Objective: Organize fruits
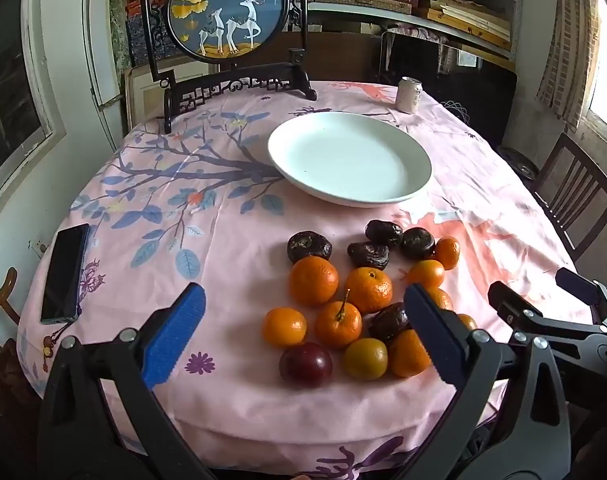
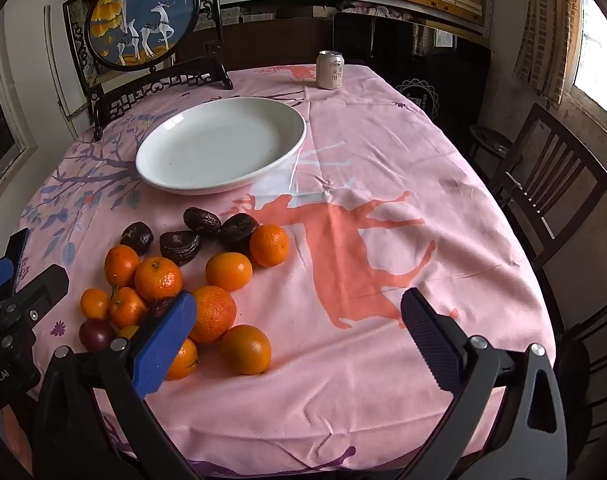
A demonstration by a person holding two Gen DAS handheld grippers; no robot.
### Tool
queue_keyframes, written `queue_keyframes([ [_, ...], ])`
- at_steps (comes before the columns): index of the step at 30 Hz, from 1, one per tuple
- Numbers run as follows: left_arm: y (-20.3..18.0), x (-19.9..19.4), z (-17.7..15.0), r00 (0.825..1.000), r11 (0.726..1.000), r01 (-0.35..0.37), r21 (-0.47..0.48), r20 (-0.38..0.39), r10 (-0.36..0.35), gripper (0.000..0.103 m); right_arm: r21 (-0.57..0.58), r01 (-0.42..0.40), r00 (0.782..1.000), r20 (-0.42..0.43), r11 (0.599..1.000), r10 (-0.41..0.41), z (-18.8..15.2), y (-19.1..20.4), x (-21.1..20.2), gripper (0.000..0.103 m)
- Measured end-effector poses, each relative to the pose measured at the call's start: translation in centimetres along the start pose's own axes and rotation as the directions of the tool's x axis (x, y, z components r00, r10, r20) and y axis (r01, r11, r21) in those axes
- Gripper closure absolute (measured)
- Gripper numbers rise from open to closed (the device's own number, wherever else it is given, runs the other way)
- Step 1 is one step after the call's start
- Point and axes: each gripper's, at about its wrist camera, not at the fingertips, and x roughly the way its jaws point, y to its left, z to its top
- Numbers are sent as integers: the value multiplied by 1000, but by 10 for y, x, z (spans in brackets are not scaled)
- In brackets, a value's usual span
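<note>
Several oranges (image 1: 314,280) (image 2: 245,349), dark wrinkled fruits (image 1: 308,245) (image 2: 181,246) and a red plum (image 1: 306,364) (image 2: 96,334) lie in a loose pile on the pink tablecloth. An empty white plate (image 1: 349,158) (image 2: 221,146) sits just beyond the pile. My left gripper (image 1: 303,332) is open and empty, its fingers either side of the near fruits, above the table. My right gripper (image 2: 299,336) is open and empty, to the right of the pile, its left finger in front of some oranges. It shows at the right edge of the left wrist view (image 1: 551,304).
A drink can (image 1: 409,95) (image 2: 330,69) stands at the table's far end. A framed round deer picture (image 1: 227,12) (image 2: 141,16) stands at the back left. A black phone (image 1: 63,274) lies at the left edge. A wooden chair (image 2: 543,184) stands at the right.
</note>
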Motion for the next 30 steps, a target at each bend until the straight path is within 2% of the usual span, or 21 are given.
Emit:
queue_keyframes([
  [6,-3,-1,0,1000,999,-15,33,8,15,2,2,-1,1000,-1,1000,1,0,-1,0,1],
  [30,-4,1,-1,1000,1000,-12,24,2,12,2,7,-9,1000,-3,1000,9,-1,0,1,1],
])
